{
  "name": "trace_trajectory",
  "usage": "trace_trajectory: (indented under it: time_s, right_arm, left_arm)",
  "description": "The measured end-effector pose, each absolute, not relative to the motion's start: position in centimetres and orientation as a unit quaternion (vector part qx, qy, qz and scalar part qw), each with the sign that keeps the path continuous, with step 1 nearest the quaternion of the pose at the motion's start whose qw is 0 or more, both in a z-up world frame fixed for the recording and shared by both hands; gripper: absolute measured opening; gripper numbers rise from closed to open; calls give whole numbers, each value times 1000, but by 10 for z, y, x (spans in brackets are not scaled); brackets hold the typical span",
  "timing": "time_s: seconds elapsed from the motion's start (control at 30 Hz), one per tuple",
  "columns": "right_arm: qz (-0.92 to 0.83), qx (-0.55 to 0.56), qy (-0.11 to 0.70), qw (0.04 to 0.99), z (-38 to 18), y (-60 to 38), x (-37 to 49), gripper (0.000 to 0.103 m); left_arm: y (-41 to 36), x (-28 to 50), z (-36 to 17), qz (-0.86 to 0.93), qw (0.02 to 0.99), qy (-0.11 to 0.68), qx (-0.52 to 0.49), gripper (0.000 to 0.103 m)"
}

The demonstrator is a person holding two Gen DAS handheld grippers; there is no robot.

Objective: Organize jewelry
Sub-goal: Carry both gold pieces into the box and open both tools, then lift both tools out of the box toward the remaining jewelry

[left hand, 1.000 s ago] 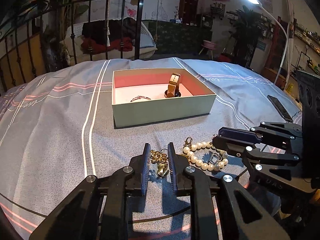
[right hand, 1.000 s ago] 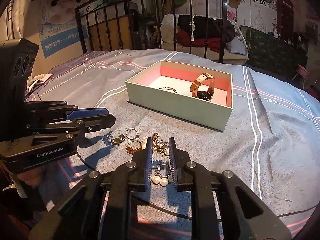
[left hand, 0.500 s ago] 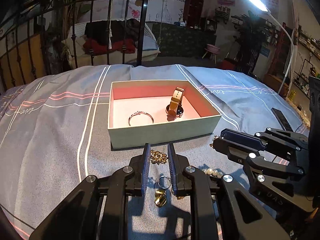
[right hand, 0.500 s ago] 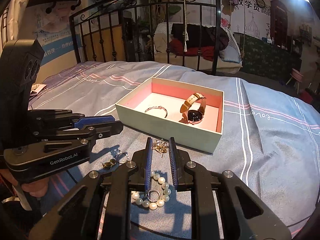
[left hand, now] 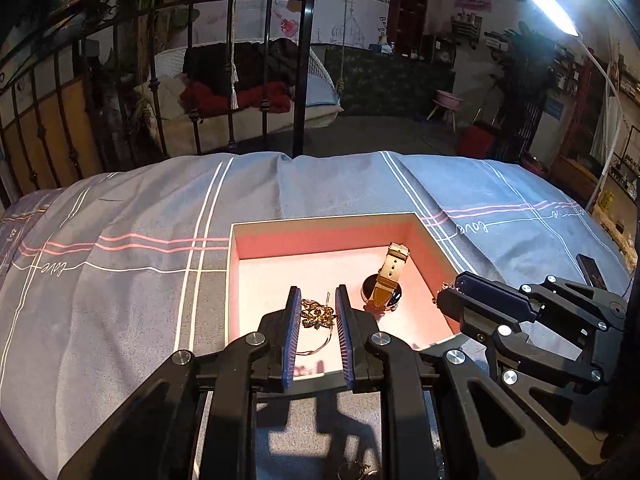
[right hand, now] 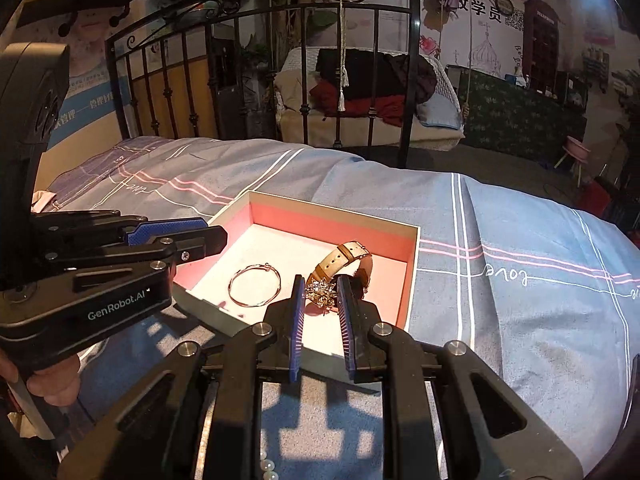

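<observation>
We hold both tongs over the box (left hand: pixel 256 378) on the bed (left hand: pixel 120 280): left tongs (left hand: pixel 316 312) pinch a gold brooch (left hand: pixel 316 314), right tongs (right hand: pixel 320 296) a sparkly cluster (right hand: pixel 320 294). Inside lie a bangle (right hand: pixel 254 284) and watch (left hand: pixel 386 284); pearls (right hand: pixel 267 470) stay outside.

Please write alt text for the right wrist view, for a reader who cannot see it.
The right gripper holds a small gold ornament between its blue pads, over an open box with a pink lining that sits on a striped grey bedspread. Inside the box lie a thin bangle and a tan-strap watch. The left gripper reaches over the box's left corner.
</observation>
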State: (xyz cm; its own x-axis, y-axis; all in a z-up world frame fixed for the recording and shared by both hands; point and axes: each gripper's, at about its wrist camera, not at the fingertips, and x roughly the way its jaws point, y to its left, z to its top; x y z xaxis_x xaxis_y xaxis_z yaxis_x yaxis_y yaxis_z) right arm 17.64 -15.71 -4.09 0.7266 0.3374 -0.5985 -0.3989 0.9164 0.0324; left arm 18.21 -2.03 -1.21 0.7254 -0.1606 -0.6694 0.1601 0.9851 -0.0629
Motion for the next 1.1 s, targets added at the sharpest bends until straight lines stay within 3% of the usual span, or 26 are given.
trace_trajectory:
  time_s: [0.77,0.93,1.03,1.07,1.1]
  right_arm:
    - [186,-79,378,904,-79,-140,220,17]
    - [186,-96,375,903,-78,-134,220,17]
    - [188,-103,371,903,-77,-132,218,19]
    - [190,-104,370,904,-76,-132,216,21]
    - [188,-104,367,905,-75,-132,214,37]
  left_arm:
    - [-37,235,-52,-81,894,440,12,18]
    - [-39,241,-50,-75,893,443,11,28]
    - [-40,240,-47,-72,894,441,13,40]
    - [-40,239,-45,-72,896,438,13,49]
    - [-40,237,-43,-70,898,433,13,56]
